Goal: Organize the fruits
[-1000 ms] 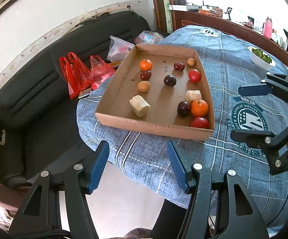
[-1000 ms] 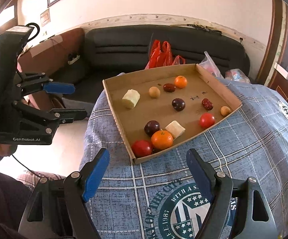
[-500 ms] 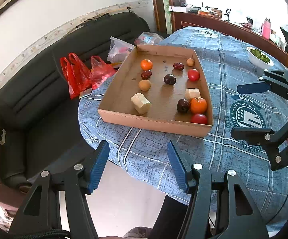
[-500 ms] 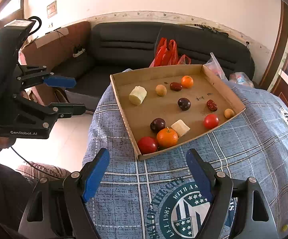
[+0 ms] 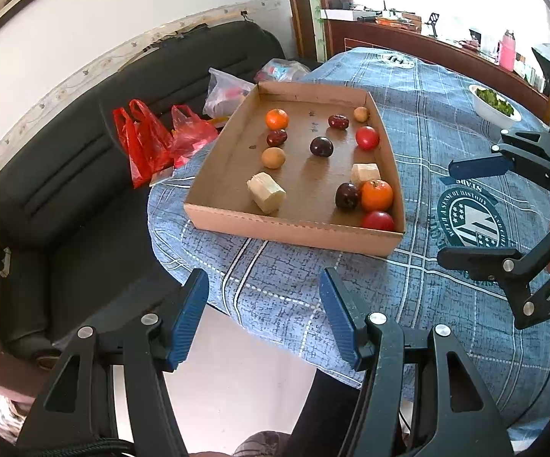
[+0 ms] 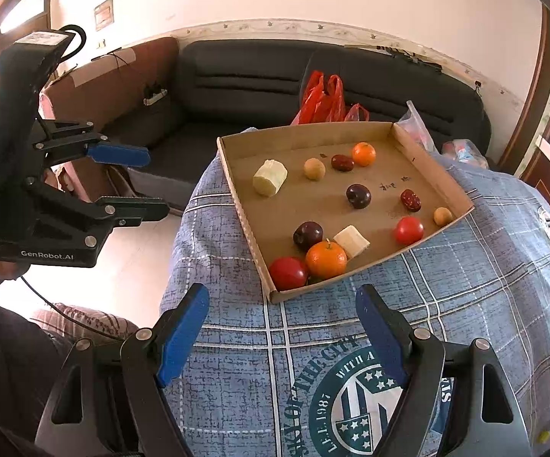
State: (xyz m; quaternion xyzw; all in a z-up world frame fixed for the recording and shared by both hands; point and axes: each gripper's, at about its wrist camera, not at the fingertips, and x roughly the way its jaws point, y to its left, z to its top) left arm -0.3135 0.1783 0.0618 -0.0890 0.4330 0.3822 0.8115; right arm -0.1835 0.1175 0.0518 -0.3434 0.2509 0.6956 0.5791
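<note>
— On the counter (image 5: 446,141), inside the cardboard tray (image 5: 286,226), we've got the fruits spread loose: two oranges, one at the far end (image 5: 276,119) and one near the front (image 5: 377,195), two red tomatoes (image 5: 367,137), dark plums (image 5: 321,146), two pale cut chunks (image 5: 266,192), small dates and little tan fruits.

— Any sorting showing?

— None we can read; like kinds sit apart, so we judge it mid-scatter, though what counts as organized isn't shown.

— And our grippers?

— Left hand-held gripper (image 5: 263,312) hangs spread wide off the counter's edge, holding nothing. Right hand-held gripper (image 6: 282,335) is equally wide over the blue cloth (image 6: 465,285), just short of the tray's near corner, empty too.

— Which step, then?

— We'd call it lining up. Any pick wants a clean drop over one round fruit, say the front orange (image 6: 326,259), without nudging the tomato (image 6: 288,273) touching it.
</note>
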